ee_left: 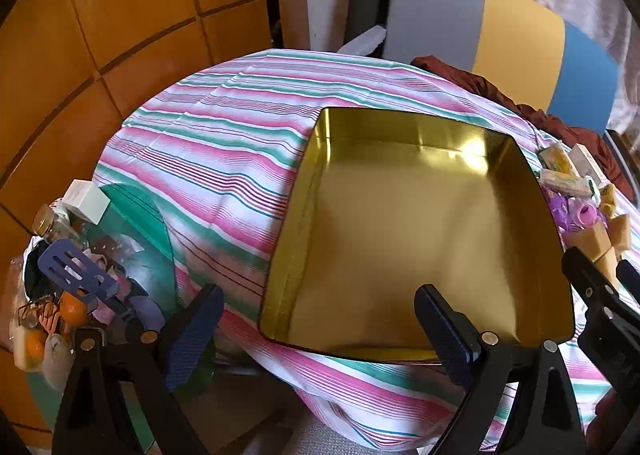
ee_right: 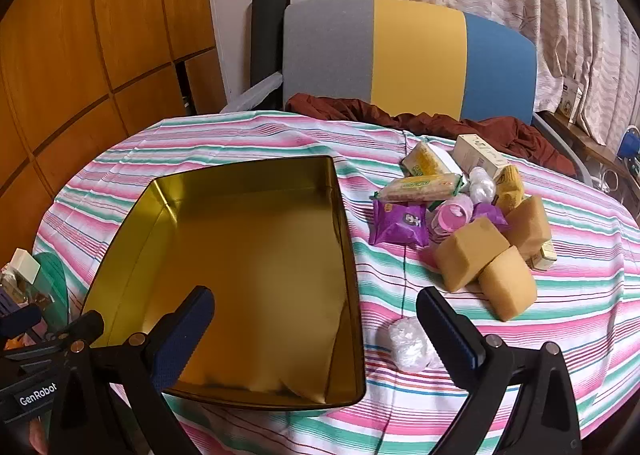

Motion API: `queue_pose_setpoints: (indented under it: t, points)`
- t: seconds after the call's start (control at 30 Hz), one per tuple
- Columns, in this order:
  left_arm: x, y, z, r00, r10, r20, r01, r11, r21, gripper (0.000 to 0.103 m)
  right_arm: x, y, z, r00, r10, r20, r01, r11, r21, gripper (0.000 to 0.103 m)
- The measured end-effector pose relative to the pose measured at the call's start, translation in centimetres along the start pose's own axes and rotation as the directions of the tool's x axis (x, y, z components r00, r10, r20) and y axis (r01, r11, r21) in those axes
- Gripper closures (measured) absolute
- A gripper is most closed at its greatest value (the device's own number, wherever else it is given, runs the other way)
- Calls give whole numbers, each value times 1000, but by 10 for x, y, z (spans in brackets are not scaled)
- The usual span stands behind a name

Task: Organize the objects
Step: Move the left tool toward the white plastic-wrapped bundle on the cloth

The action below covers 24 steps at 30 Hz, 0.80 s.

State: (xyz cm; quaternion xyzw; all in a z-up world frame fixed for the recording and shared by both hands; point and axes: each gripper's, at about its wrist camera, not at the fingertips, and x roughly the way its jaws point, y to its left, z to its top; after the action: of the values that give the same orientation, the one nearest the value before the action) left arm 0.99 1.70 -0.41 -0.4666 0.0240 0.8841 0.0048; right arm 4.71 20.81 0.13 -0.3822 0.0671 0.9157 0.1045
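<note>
An empty gold tin box point(ee_right: 248, 263) lies on the striped tablecloth; it also shows in the left wrist view point(ee_left: 420, 231). To its right is a pile: tan sponges point(ee_right: 472, 251), a purple packet point(ee_right: 400, 225), cracker packs point(ee_right: 420, 187), a pink roll point(ee_right: 454, 213), a cream carton point(ee_right: 478, 153). A clear wrapped bundle point(ee_right: 408, 343) lies by my right gripper point(ee_right: 316, 331), which is open and empty over the box's near right corner. My left gripper point(ee_left: 320, 335) is open and empty at the box's near left edge.
A green side table point(ee_left: 132, 215) at the left holds a blue spatula point(ee_left: 76, 271), oranges point(ee_left: 72, 309), a jar and a white box. A grey, yellow and blue chair point(ee_right: 416, 55) with dark red cloth point(ee_right: 440, 123) stands behind the table. Wood panels are at the left.
</note>
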Motion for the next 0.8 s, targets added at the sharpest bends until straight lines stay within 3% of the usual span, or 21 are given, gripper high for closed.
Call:
queue_pose_setpoints:
  t: [0.2,0.4,0.63,0.8]
  points:
    - [2,-14,-3,999,-52,-14,52,998,21,0,-7,-16,0,1000,-8,28,8,1000,10,0]
    - [-3,-44,-18,983,-181,-13,181,979,94,0,-14,-60,-12,997,-50,50,47,997,61,0]
    - [-11,-85,-34,927,-371,-53,374,909,182,0,-9,-152,-35,990,-141,23,134,973,190,3]
    - [-19,-111,-47,864,-495,-95,503,838,211,0,4,-205,-42,983,-181,-14,180,960,214,10]
